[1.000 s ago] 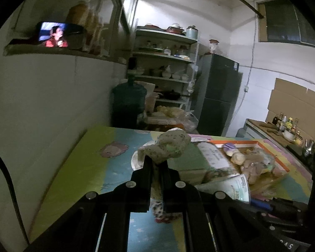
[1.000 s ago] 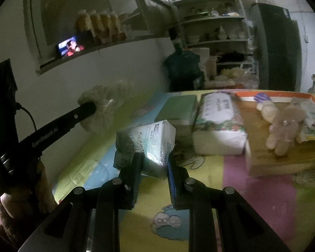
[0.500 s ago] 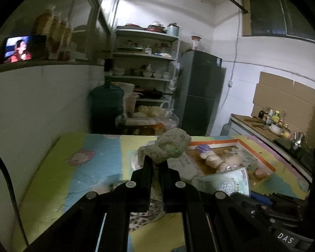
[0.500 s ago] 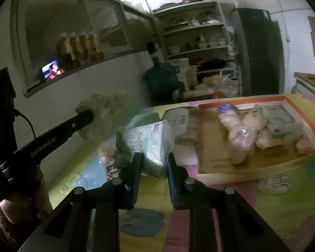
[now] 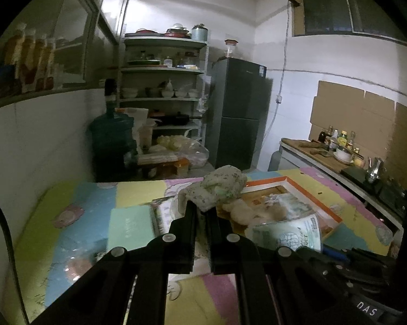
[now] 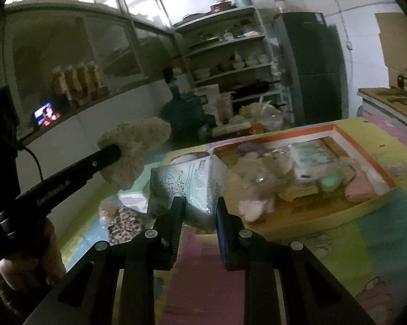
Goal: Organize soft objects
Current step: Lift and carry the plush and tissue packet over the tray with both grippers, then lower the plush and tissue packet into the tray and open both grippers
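Observation:
My left gripper (image 5: 202, 208) is shut on a speckled cream cloth bundle (image 5: 217, 188) and holds it in the air above the play mat; the bundle also shows in the right wrist view (image 6: 134, 159). My right gripper (image 6: 199, 203) is shut on a white-and-green tissue pack (image 6: 188, 187), also seen low right in the left wrist view (image 5: 286, 234). An orange-rimmed cardboard tray (image 6: 366, 151) ahead holds a pale teddy bear (image 6: 260, 178) and other soft items.
A green box (image 5: 129, 226) and a tissue pack (image 5: 161, 212) lie on the colourful mat (image 5: 68, 230). A leopard-print cloth (image 6: 123, 220) lies on the mat at the left. A water jug (image 5: 112, 146), shelves (image 5: 162, 81) and a fridge (image 5: 238, 113) stand behind.
Both grippers have swung right with their loads, so the tray now sits closer and more central. Both grips are unchanged.

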`<state>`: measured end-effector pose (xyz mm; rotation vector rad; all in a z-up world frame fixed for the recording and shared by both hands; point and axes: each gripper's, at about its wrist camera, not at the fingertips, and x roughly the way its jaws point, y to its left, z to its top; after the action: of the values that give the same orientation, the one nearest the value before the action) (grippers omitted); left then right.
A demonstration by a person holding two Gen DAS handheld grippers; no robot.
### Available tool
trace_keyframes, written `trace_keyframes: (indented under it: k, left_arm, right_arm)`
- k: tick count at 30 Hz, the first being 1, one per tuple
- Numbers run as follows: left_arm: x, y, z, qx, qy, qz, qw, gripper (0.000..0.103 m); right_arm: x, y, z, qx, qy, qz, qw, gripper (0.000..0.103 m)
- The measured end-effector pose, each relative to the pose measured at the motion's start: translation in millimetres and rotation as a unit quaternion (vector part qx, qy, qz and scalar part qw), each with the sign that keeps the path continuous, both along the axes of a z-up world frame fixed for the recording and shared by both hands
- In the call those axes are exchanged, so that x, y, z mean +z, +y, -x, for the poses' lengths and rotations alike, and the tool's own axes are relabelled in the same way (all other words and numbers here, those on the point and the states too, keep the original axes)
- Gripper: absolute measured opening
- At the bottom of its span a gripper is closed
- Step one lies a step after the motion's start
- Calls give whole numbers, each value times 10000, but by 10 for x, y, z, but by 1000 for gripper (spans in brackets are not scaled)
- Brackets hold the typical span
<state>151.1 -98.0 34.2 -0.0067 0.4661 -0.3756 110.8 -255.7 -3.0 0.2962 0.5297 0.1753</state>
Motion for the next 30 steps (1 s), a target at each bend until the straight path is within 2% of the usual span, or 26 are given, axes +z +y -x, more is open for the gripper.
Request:
trace_keyframes:
  k: [30]
  left_arm:
    - [-100,-1252,-359,-639,189,-341,9972,7]
  right_arm:
    - [40,-1124,30,-895,-229,-109,9957,24]
